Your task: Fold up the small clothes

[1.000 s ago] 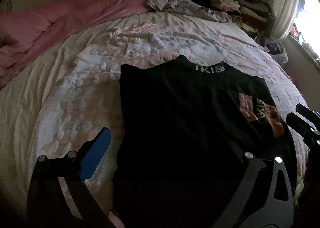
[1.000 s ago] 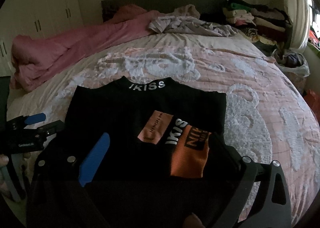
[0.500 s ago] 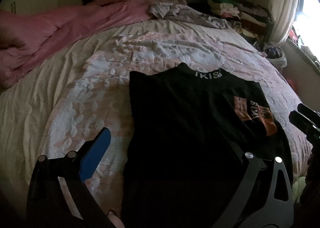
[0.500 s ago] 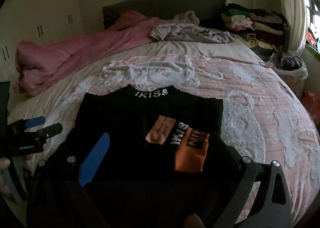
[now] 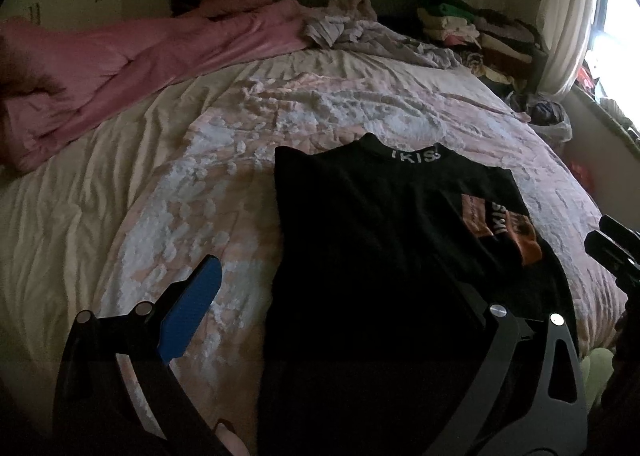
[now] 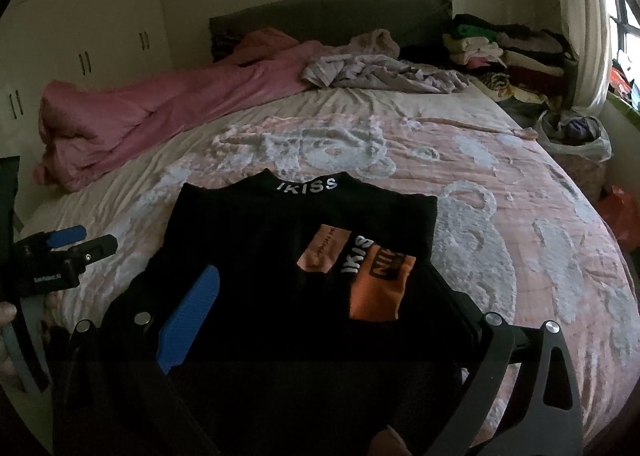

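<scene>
Right wrist view alone shows the white wardrobe (image 6: 80, 35) and the spread-fingered left gripper (image 6: 80, 242), whereas both views show the black top (image 6: 300, 256) lying flat on the pink bedspread (image 6: 520, 215) beneath the right gripper (image 6: 332, 316), fingers parted and empty.
</scene>
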